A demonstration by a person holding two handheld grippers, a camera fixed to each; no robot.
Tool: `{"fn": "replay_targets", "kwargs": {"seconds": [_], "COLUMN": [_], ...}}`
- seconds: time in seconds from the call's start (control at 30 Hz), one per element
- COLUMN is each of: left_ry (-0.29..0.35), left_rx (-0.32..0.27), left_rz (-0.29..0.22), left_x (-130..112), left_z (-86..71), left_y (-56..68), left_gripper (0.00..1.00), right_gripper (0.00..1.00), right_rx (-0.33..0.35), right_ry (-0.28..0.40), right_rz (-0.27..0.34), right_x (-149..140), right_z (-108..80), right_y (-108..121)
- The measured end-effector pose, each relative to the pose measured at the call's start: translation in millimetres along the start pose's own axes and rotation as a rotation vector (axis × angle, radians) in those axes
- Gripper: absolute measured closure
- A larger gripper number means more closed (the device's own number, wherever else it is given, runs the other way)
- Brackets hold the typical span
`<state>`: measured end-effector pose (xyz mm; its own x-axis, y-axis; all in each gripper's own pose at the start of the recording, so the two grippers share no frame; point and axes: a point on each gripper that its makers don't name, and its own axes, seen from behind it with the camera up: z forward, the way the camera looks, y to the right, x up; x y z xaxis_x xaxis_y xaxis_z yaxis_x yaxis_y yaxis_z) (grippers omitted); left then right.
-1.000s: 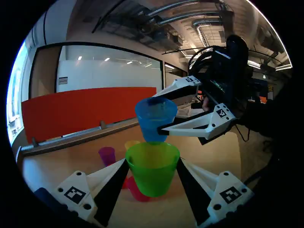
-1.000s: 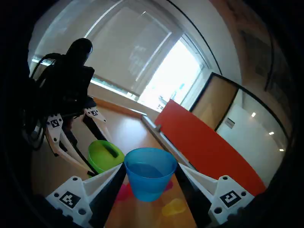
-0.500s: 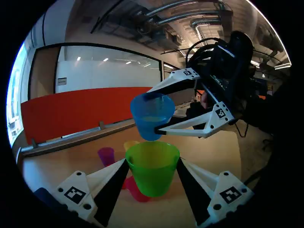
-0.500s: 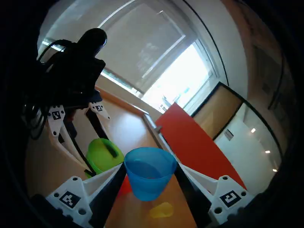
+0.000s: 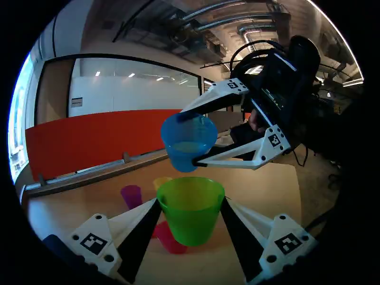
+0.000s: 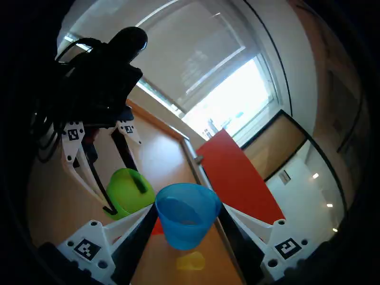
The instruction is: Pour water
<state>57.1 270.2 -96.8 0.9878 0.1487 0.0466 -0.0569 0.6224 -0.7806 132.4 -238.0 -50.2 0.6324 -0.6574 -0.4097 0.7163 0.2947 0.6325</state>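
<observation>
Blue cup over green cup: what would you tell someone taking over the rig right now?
Left gripper: shut on the green cup, held upright above the table.
Right gripper: shut on the blue cup, tilted just above the green cup's rim, water inside.
Done: both cups lifted and lined up. No stream visible yet.
Left: tilt further, pour into the green cup.

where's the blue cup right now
In the left gripper view the blue cup sits centre, tilted, clamped in the right tongs, just above and beyond the green cup held by the left tongs.
</observation>
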Motion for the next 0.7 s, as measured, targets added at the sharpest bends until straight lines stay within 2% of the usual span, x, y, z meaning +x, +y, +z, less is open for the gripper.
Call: {"fn": "replay_targets", "kwargs": {"seconds": [0.7], "left_ry": [0.003], "left_rx": [-0.004], "left_rz": [-0.002], "left_x": [0.5], "left_z": [4.0], "left_y": [2.3], "left_gripper": [0.14], "right_gripper": [0.08], "right_rx": [0.021], "right_ry": [-0.023], "right_rz": [-0.147], "right_x": [1.6], "right_z": [8.0], "right_y": [0.4]}}
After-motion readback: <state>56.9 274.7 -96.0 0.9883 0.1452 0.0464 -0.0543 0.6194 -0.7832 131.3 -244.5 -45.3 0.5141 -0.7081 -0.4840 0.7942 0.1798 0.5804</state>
